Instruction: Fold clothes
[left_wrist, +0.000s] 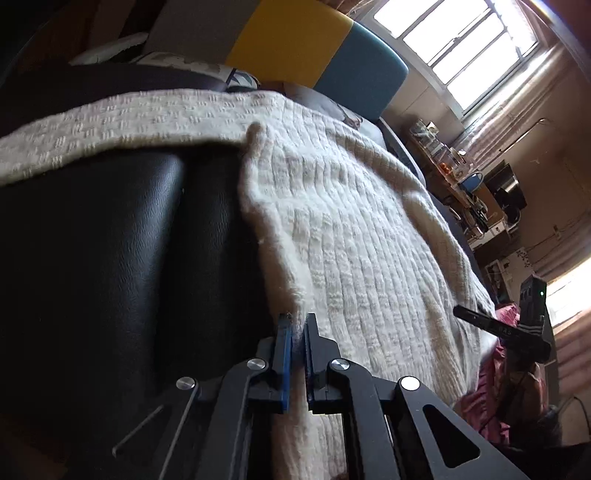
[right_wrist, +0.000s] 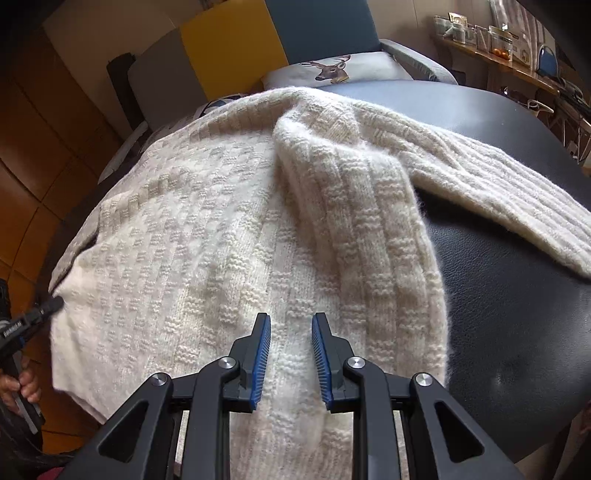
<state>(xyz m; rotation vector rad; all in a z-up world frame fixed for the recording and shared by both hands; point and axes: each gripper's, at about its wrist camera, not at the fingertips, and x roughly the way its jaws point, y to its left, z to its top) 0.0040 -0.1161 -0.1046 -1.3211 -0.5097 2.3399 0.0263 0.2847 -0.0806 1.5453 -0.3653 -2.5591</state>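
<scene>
Left gripper (left_wrist: 297, 326): blue pads pinched on the knit edge.
Sweater (left_wrist: 351, 236): cream knit, spread ahead and right of the claw.
Black cushion (left_wrist: 129, 240): leather-like, left of the claw, under the sweater.
Right gripper (left_wrist: 480, 319): far right, at the sweater's edge.

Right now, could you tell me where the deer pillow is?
In the right wrist view, the deer pillow sits top centre, just beyond the cream sweater, against the blue chair back.

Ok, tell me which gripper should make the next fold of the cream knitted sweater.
Probably left. The left gripper is shut on the cream knitted sweater at its edge, ready to carry it over. The right gripper is open above the knit, gripping nothing.
</scene>
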